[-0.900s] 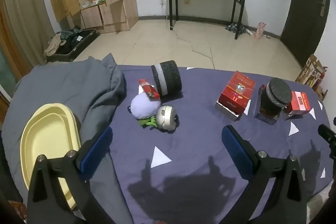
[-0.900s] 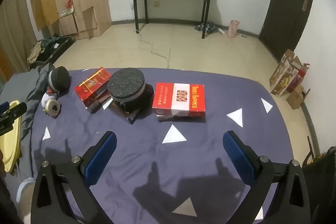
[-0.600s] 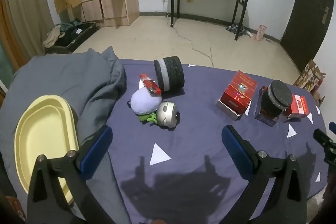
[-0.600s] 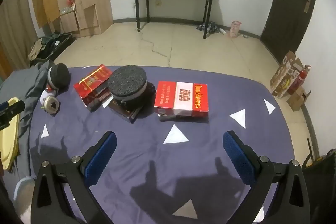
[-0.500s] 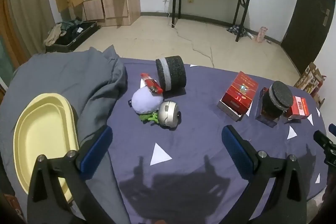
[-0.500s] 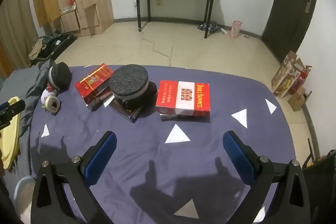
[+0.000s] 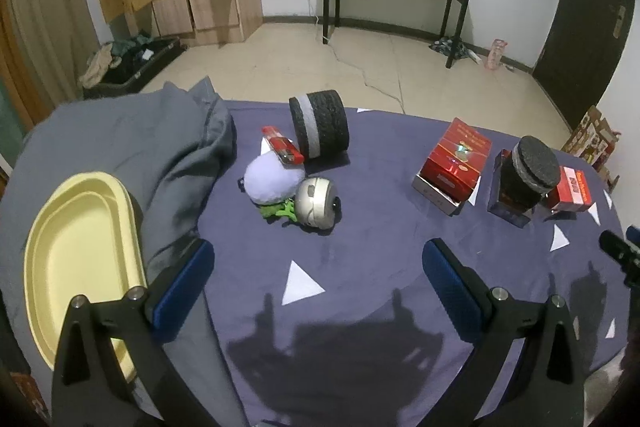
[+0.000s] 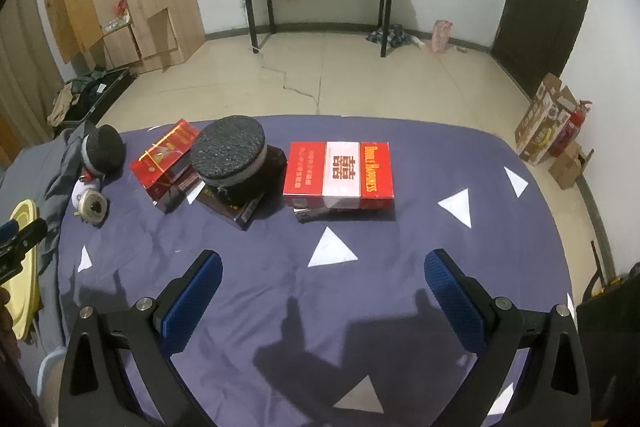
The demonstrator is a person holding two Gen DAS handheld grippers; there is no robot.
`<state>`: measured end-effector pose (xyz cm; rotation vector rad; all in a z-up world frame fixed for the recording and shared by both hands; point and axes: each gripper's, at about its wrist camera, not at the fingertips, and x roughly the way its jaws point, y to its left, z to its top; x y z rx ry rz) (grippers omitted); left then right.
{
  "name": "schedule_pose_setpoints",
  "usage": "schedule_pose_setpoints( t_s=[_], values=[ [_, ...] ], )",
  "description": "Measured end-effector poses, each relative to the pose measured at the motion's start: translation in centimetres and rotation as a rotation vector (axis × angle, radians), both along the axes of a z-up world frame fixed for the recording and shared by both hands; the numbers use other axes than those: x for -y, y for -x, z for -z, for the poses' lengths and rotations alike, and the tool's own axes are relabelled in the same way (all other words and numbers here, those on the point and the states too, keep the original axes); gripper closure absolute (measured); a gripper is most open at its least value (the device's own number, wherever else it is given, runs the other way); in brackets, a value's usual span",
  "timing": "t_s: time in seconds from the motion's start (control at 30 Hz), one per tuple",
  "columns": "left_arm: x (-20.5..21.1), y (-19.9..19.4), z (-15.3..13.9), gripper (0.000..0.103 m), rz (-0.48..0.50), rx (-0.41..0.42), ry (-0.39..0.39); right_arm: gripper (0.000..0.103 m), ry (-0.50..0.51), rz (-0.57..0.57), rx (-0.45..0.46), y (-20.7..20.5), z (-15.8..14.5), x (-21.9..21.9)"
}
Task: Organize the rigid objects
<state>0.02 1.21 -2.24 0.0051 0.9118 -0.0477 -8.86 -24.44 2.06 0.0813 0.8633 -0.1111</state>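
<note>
Up front in the left wrist view, my left gripper (image 7: 316,271) hangs with its blue pads spread wide and nothing between them, over the purple cloth (image 7: 360,267) with white triangles. Ahead of it a silver round gadget (image 7: 315,202) touches a pale lilac ball (image 7: 272,181), with something small and green (image 7: 276,211) tucked under both. A red lighter (image 7: 282,149) leans on the ball, and just behind lies a black cylinder with a grey band (image 7: 320,129) on its side. Off to my right stand a red box (image 7: 454,161), tilted on a lower box, then a dark jar with a black rough lid (image 7: 528,175), then a small red carton (image 7: 572,189). On my left a yellow tray (image 7: 64,267) rests on a grey blanket (image 7: 120,147).

Next, the right wrist view: my right gripper (image 8: 323,287) is likewise spread wide and empty above the cloth (image 8: 360,307). Well ahead lies a red-and-white carton (image 8: 340,169), flat, partly on a darker item. Just left of it sits the lidded jar (image 8: 230,157) on a dark box (image 8: 240,207), and beside that the tilted red box (image 8: 166,157). Farther left I see the black cylinder (image 8: 102,147) and the silver gadget (image 8: 93,205), near the blanket edge. The tray rim (image 8: 20,227) shows at far left.
</note>
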Motion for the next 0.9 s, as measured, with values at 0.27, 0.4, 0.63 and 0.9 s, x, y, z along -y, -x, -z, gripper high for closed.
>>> schedule_pose_setpoints(
  t_s=[0.27,0.4,0.63,0.9],
  values=[
    [-0.4,-0.5,0.5,0.000,-0.031,-0.027,0.008,0.000,0.023,-0.048,0.009,-0.2,0.5,-0.3],
    [-0.6,-0.8,1.2,0.000,-0.044,-0.056,-0.001,0.000,0.009,-0.040,0.010,-0.4,0.5,-0.1],
    [-0.5,-0.6,1.4,0.000,-0.036,-0.055,-0.012,0.000,-0.003,-0.025,-0.017,-1.0,1.1,0.0],
    [-0.7,-0.7,1.7,0.000,-0.042,-0.072,0.000,0.000,-0.007,-0.014,-0.018,-1.2,1.2,0.4]
  ],
)
